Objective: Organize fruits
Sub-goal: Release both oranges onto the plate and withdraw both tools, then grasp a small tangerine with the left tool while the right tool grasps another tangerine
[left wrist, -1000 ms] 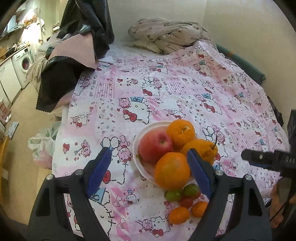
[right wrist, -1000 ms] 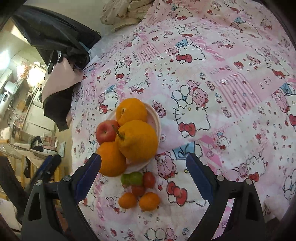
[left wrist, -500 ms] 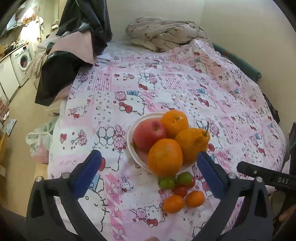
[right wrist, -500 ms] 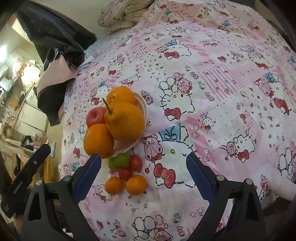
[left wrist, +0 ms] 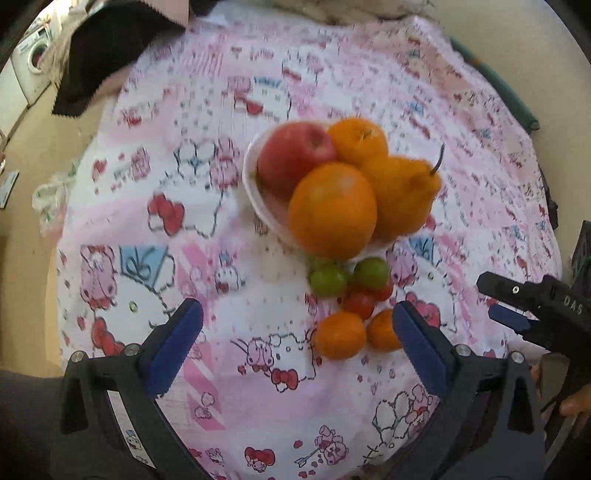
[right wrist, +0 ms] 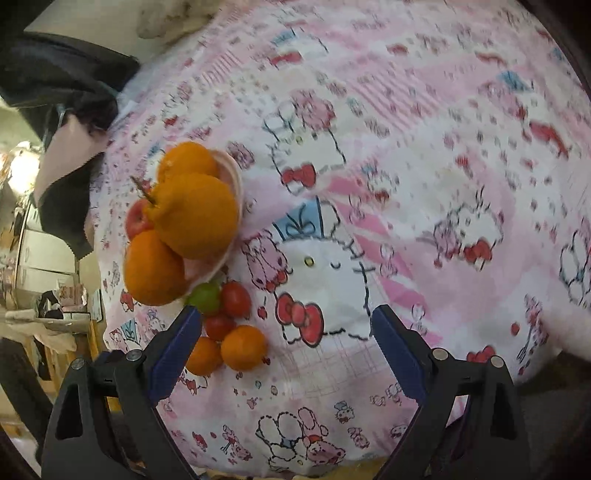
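Observation:
A white bowl [left wrist: 255,199] on the pink cartoon-print cloth holds a red apple [left wrist: 293,157], two oranges [left wrist: 332,210] and a stemmed bumpy citrus [left wrist: 402,195]. In front of the bowl lie two green fruits [left wrist: 328,282], small red tomatoes [left wrist: 358,304] and two small mandarins [left wrist: 338,339]. My left gripper [left wrist: 295,332] hangs open just before this little pile, nothing between its fingers. In the right wrist view the bowl [right wrist: 236,195] and small fruits [right wrist: 243,347] sit at left; my right gripper [right wrist: 286,339] is open above bare cloth beside them.
The right gripper's black body [left wrist: 535,314] shows at the right edge of the left wrist view, with part of a hand below it. A dark garment [left wrist: 103,55] drapes over the far left of the table. Rumpled fabric [right wrist: 166,18] lies at the back. Floor drops off to the left.
Both grippers have come down and tilted toward the cloth, so the fruit looks larger and nearer. The left jaws spread wider than a second ago. The fruit has not moved.

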`<state>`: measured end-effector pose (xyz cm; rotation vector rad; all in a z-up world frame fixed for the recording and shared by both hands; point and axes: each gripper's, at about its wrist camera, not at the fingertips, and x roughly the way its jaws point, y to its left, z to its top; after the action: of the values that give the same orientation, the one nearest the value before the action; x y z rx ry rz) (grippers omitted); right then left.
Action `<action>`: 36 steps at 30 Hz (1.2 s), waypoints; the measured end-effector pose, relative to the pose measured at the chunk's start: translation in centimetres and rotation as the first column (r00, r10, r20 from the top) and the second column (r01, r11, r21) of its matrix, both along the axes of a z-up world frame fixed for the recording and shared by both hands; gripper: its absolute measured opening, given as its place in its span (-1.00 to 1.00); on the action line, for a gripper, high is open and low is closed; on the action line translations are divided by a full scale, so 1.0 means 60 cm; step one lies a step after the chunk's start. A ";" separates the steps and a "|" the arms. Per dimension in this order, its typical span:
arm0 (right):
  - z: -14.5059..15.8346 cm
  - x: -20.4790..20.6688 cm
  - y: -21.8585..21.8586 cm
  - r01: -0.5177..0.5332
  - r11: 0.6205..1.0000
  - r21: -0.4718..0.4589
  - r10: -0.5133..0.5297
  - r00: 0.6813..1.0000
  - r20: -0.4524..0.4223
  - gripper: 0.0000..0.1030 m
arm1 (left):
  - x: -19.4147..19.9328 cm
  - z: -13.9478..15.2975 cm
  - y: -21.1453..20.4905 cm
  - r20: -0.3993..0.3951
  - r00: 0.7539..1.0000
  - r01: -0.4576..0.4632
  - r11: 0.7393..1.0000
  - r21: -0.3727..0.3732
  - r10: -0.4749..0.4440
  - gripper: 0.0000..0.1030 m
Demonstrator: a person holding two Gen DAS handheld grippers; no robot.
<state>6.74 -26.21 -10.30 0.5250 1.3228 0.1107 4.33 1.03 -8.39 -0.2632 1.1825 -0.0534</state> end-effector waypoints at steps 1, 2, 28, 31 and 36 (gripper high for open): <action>-0.002 0.001 0.000 0.001 1.000 0.006 -0.001 1.000 -0.004 0.86 | 0.003 -0.008 0.001 -0.024 1.000 -0.003 1.000 -0.007 0.003 0.96; -0.003 0.001 0.001 0.003 1.000 0.009 -0.003 1.000 -0.007 0.85 | 0.006 -0.014 0.003 -0.044 0.999 -0.012 1.000 -0.013 0.012 0.96; -0.029 0.021 0.030 -0.050 0.997 0.052 0.054 0.996 -0.075 0.85 | 0.021 -0.087 -0.069 -0.211 0.965 0.149 0.987 -0.060 -0.158 -0.26; -0.041 0.020 0.057 -0.125 0.991 0.049 0.130 0.985 -0.113 0.75 | 0.008 -0.055 -0.053 -0.176 0.974 0.139 0.990 -0.016 -0.140 -0.26; -0.060 0.017 0.112 -0.251 0.968 0.014 0.250 0.956 -0.151 0.35 | 0.003 -0.024 -0.016 -0.125 0.990 0.077 0.996 0.042 -0.071 -0.26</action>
<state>7.75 -19.50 -13.90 0.3644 1.5356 0.2811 4.50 0.09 -9.83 -0.1832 1.3152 -0.0752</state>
